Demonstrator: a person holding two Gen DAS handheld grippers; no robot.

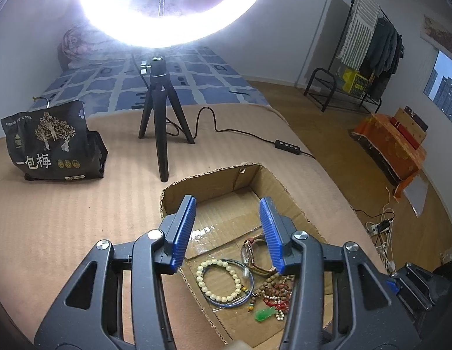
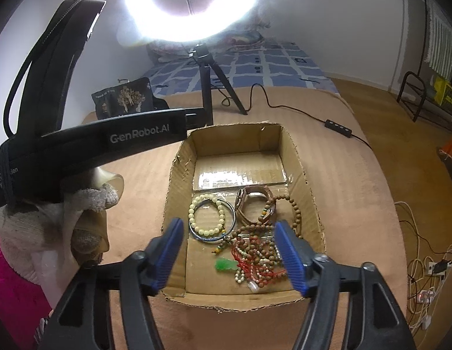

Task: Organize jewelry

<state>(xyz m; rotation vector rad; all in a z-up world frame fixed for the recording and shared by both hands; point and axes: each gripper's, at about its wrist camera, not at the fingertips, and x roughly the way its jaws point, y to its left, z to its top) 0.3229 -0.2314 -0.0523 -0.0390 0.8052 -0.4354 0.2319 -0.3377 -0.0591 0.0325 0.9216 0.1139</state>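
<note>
Both tongs open over a box (image 2: 298, 157) of jewelry on a bed.

Left tongs (image 1: 228, 230) parted, nothing between the pads, hovering above the box's near half; below them pale beads (image 1: 220, 280) ringed by a blue bangle (image 1: 249, 284), a watch (image 1: 256, 258) just beside the right pad. Right tongs (image 2: 230, 250) spread wide, empty, above brown beads (image 2: 258, 248) and a green pendant (image 2: 224, 264). Beyond both, a lamp tripod (image 1: 158, 116); far left of the left tongs, a black bag (image 1: 50, 143).
</note>
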